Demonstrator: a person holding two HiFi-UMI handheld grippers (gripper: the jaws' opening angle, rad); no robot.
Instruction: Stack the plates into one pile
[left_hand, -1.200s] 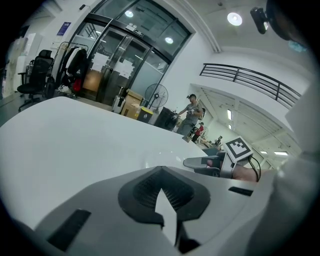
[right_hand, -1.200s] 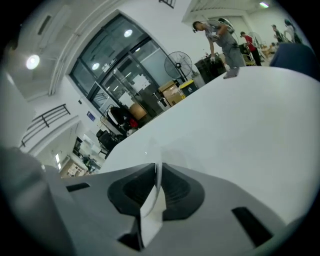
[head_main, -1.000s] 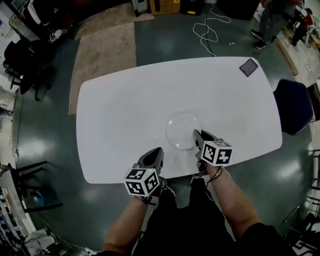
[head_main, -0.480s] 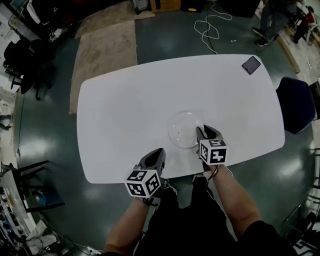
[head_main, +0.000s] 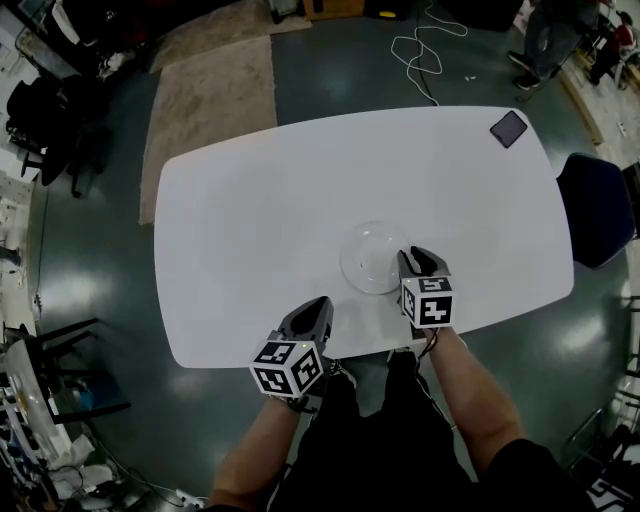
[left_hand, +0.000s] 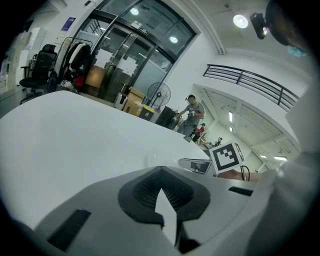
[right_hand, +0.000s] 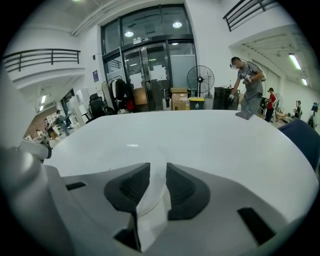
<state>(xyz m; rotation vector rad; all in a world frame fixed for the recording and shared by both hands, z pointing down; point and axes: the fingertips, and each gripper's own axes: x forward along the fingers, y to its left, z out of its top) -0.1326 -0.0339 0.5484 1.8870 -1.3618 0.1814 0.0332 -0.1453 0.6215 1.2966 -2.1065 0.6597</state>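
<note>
Fingers (right_hand: 131, 189) of the right gripper (head_main: 421, 262): held apart, having just been opening. A clear rim is seen between them and is pressed by neither pad. This gripper is held over the near part of the white table (head_main: 250, 200), right of its middle.

Fingers (left_hand: 145, 192) of the left gripper (head_main: 316, 308): closed together, nothing held. This gripper is held over the table's near edge, about midway along it.

Clear plate (head_main: 372, 257): set flat on the table, right of its middle and close to its near edge. Whether more than one plate is stacked there cannot be told.

Dark phone (head_main: 509, 128): laid on the table's far right corner.

Blue chair (head_main: 595, 210): placed just beyond the table's right end.

Rug (head_main: 205, 110): spread on the floor beyond the table's far left side.

White cable (head_main: 420, 50): coiled on the floor beyond the table's far edge.
</note>
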